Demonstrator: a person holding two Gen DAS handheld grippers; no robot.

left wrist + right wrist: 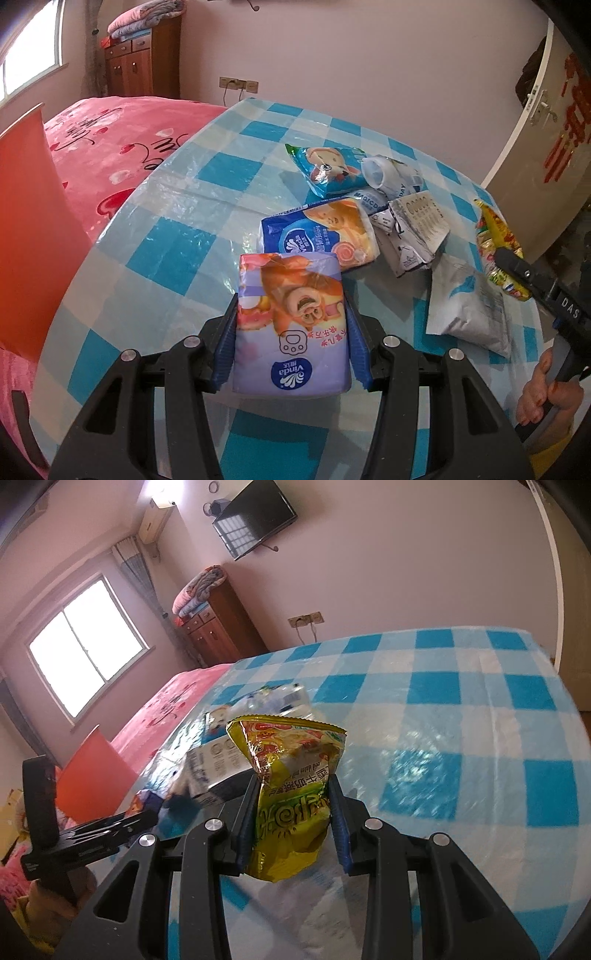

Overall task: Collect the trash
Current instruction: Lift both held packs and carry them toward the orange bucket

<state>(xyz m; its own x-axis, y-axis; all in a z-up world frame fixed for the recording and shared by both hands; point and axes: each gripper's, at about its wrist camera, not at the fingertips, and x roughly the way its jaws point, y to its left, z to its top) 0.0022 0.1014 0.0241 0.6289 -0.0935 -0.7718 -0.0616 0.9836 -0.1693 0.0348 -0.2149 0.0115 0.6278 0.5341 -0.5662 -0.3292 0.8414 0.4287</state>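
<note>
My left gripper [291, 314] is shut on a purple tissue pack [291, 321] printed with a cartoon bear, held just above the blue checked table [166, 236]. Behind it lie a blue tissue pack [317, 232], a blue snack bag [328, 168], a crushed white carton [410, 232] and a silver pouch [469, 306]. My right gripper [293, 782] is shut on a yellow-green snack bag [291, 786], pinched at its waist and lifted off the table [461, 701]. That same bag [498, 247] and the right gripper's fingers [517, 269] show at the right edge of the left wrist view.
An orange bin [33, 240] stands left of the table beside a pink bed [122, 147]; it also shows as the orange bin [96, 779] in the right wrist view. A hand [546, 398] grips the right handle. A white door [546, 129] stands at the right.
</note>
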